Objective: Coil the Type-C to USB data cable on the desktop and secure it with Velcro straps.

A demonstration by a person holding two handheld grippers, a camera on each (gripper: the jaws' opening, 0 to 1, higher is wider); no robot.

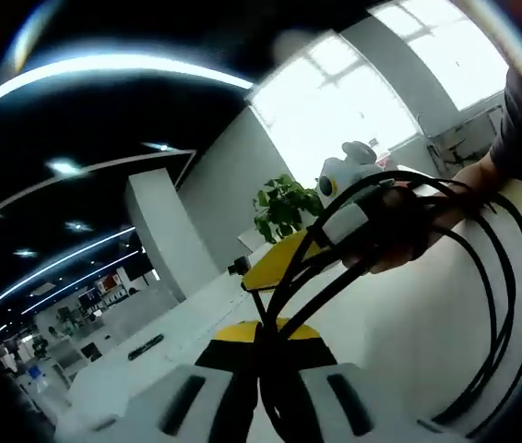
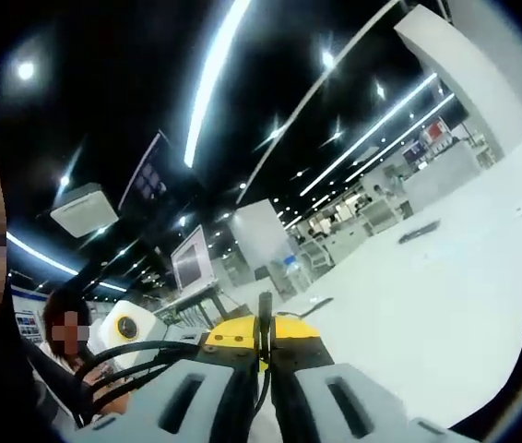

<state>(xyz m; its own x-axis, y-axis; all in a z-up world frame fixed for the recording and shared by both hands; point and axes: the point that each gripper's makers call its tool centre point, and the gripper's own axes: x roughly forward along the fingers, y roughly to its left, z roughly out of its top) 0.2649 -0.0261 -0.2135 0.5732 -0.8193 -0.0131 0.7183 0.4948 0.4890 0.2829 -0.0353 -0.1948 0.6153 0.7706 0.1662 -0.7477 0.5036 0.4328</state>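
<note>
The left gripper [image 1: 261,355] has its fingers pinched tight on the black cable [image 1: 496,305], whose loops fan out over the white counter [image 1: 399,332] toward the other gripper [image 1: 353,171] and a person's hand [image 1: 409,235]. In the right gripper view, the right gripper [image 2: 263,355] is clamped on a cable strand too, loops trailing off left.

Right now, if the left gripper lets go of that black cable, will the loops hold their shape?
Probably not. The black cable hangs in loose, uneven loops, so it looks floppy and springy. No strap shows around it, so the loops would likely spread. It looks light, held pinched in the left gripper.
</note>
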